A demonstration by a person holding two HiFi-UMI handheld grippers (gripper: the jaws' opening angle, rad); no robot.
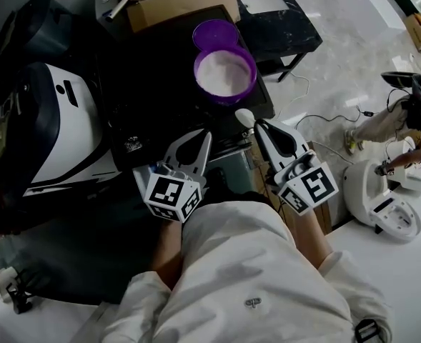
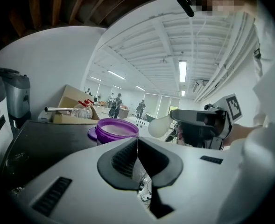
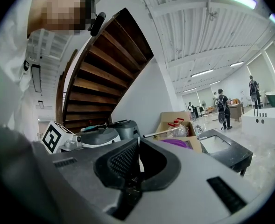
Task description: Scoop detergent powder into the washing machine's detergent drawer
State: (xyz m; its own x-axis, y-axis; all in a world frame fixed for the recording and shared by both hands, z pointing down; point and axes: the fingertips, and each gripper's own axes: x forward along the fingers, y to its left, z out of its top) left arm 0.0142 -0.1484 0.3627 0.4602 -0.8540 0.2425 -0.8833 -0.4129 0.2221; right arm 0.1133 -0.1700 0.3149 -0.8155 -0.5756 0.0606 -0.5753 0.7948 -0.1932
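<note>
A purple tub (image 1: 224, 74) of white detergent powder stands open on a black top (image 1: 160, 91), its purple lid (image 1: 214, 33) lying just behind it. My right gripper (image 1: 256, 125) is shut on the handle of a white scoop (image 1: 244, 117), whose bowl sticks out in front of the tub's near rim. In the left gripper view the scoop (image 2: 160, 125) hangs right of the tub (image 2: 116, 129). My left gripper (image 1: 206, 137) is shut and holds nothing, near the top's front edge. A white and dark washing machine (image 1: 56, 123) sits at the left; I cannot make out its drawer.
A cardboard box (image 1: 178, 4) with a bottle stands behind the tub. A low black table (image 1: 281, 27) is at the back right. Cables (image 1: 324, 120) and a white appliance (image 1: 382, 199) lie on the floor at the right, where a person's leg (image 1: 382, 123) shows.
</note>
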